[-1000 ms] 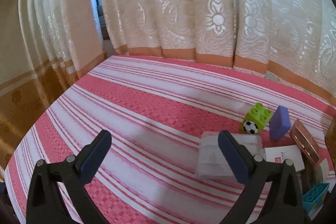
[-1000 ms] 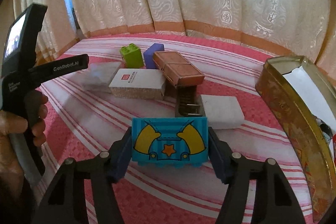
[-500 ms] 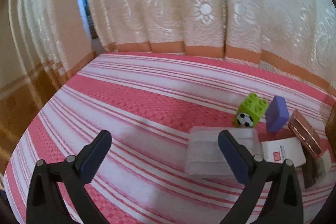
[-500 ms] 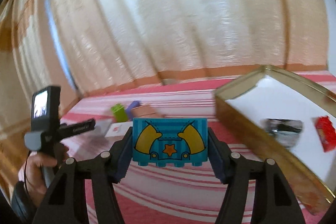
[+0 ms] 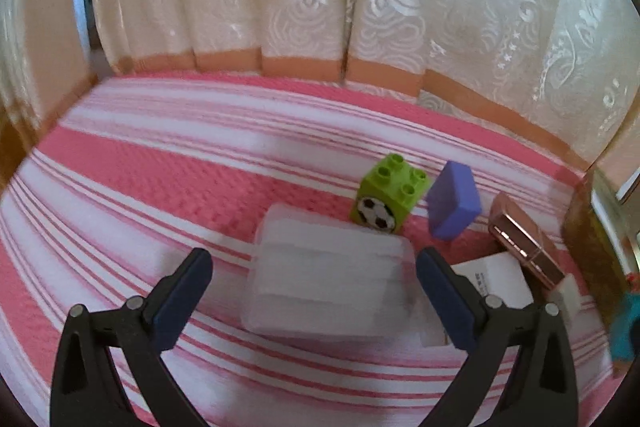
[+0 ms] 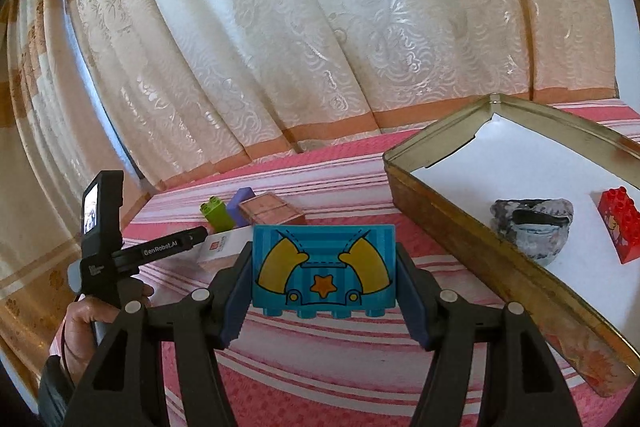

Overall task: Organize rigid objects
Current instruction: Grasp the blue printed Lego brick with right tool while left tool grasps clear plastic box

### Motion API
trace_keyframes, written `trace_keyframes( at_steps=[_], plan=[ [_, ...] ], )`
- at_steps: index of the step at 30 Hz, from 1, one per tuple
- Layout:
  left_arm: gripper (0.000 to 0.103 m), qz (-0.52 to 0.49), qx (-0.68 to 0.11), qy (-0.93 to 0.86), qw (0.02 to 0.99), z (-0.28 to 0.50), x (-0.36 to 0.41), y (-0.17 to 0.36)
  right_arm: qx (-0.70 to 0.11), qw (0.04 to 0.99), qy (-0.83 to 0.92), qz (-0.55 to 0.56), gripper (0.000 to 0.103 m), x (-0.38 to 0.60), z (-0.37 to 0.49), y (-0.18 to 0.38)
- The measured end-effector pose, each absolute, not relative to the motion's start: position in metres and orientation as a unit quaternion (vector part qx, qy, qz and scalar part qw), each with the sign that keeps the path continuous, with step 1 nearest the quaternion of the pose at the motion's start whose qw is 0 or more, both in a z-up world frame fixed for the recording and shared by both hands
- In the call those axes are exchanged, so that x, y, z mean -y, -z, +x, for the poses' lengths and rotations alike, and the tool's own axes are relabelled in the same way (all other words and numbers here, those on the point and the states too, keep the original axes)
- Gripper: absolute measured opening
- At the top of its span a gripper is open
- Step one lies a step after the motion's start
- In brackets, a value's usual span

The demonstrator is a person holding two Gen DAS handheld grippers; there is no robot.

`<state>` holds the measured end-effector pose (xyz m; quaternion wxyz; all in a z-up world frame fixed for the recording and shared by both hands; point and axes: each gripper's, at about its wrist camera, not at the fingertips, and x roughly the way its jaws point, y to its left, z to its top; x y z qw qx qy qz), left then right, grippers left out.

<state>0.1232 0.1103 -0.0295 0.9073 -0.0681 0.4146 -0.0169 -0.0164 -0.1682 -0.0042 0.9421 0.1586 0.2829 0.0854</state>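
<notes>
Tin (image 6: 440, 227) holds two items; right gripper (image 6: 324, 273) grips blue brick (image 6: 324, 267) (left gripper (image 5: 314, 291) open, empty); five remain.

Glossy plastic blue brick (image 6: 324, 269), tarnished metal tin (image 6: 460, 223), woven striped cloth (image 5: 168, 183), frosted plastic box (image 5: 332, 287).

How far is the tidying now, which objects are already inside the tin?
Done: a red brick and a grey object lie in the tin. In hand: the right gripper holds a blue brick. Left: the green brick, purple block, brown box and others; the left gripper is open.
</notes>
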Motion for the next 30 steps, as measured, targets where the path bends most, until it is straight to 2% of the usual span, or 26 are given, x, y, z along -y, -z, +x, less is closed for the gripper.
trace_keyframes(
  at_steps=[2, 12, 13, 15, 16, 18, 19, 27, 28, 30],
  plan=[
    [0.103, -0.109, -0.425, 0.032, 0.898, 0.127, -0.118, 0.033, -0.285, 0.941, -0.086, 0.159, 0.066, 0.167, -0.016, 0.005],
    [0.103, -0.108, -0.431, 0.030, 0.896, 0.135, -0.118, 0.029, -0.293, 0.941, -0.082, 0.150, 0.066, 0.165, -0.012, 0.008],
    [0.102, -0.103, -0.436, 0.037, 0.893, 0.134, -0.117, 0.029, -0.292, 0.941, -0.082, 0.150, 0.066, 0.165, -0.013, 0.008],
    [0.086, -0.048, -0.448, 0.049, 0.892, 0.132, -0.104, 0.030, -0.293, 0.941, -0.082, 0.149, 0.066, 0.164, -0.012, 0.008],
    [0.084, -0.004, -0.452, 0.045, 0.891, 0.131, -0.094, 0.033, -0.294, 0.941, -0.083, 0.149, 0.066, 0.164, -0.012, 0.008],
    [0.094, 0.074, -0.433, 0.022, 0.898, 0.127, -0.080, 0.035, -0.295, 0.940, -0.084, 0.148, 0.066, 0.164, -0.012, 0.009],
    [0.103, 0.086, -0.427, 0.015, 0.900, 0.127, -0.080, 0.035, -0.295, 0.940, -0.084, 0.148, 0.066, 0.164, -0.012, 0.009],
    [0.103, -0.001, -0.453, 0.010, 0.891, 0.144, -0.108, 0.043, -0.293, 0.941, -0.083, 0.148, 0.066, 0.164, -0.012, 0.009],
    [0.102, 0.001, -0.453, 0.009, 0.891, 0.144, -0.107, 0.043, -0.293, 0.941, -0.082, 0.146, 0.066, 0.164, -0.012, 0.009],
    [0.088, 0.005, -0.445, 0.017, 0.895, 0.143, -0.104, 0.042, -0.295, 0.942, -0.080, 0.143, 0.066, 0.163, -0.011, 0.010]
  ],
)
